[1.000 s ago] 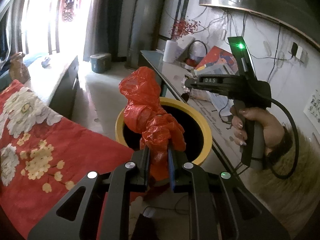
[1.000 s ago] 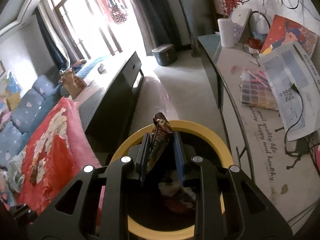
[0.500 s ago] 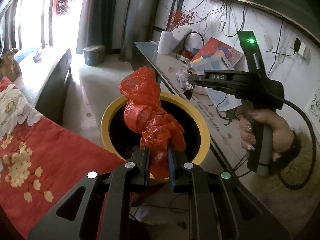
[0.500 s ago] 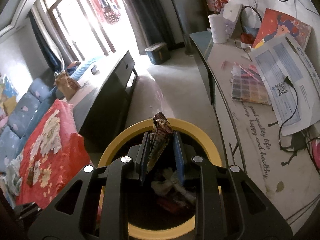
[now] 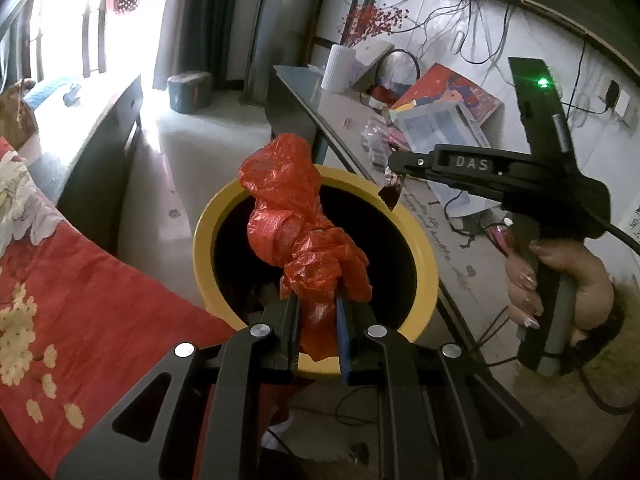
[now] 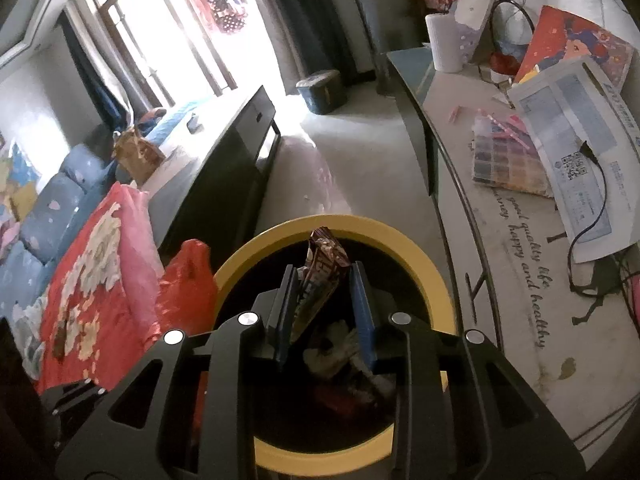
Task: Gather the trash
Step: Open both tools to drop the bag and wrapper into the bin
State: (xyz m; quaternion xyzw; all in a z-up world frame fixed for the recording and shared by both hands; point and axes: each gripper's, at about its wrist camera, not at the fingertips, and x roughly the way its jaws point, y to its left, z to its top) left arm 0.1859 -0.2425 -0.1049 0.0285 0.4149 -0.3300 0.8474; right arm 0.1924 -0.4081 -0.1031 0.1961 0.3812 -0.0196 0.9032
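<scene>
A crumpled red plastic bag [image 5: 300,232] sticks up from my left gripper [image 5: 316,304], which is shut on it just over the near rim of the yellow bin [image 5: 204,240]. In the right wrist view the bag [image 6: 186,280] shows left of the bin [image 6: 424,268]. My right gripper [image 6: 324,270] hangs over the bin's mouth and its jaws are opening. A brown snack wrapper [image 6: 324,248] stands between them, leaning on the left pad and clear of the right one. From the left wrist view the right gripper [image 5: 394,168] has the wrapper [image 5: 391,192] dangling at its tip. Trash [image 6: 340,348] lies inside the bin.
A long side table [image 6: 520,208] with papers, a colour chart and cables runs right of the bin. A red floral blanket [image 5: 80,300] lies to the left, a dark low cabinet [image 6: 224,168] behind it. A person's hand [image 5: 560,280] grips the right gripper's handle.
My left gripper carried the red bag forward and down, over the bin's near rim. The right gripper's jaws have widened, and the wrapper now leans on the left pad only.
</scene>
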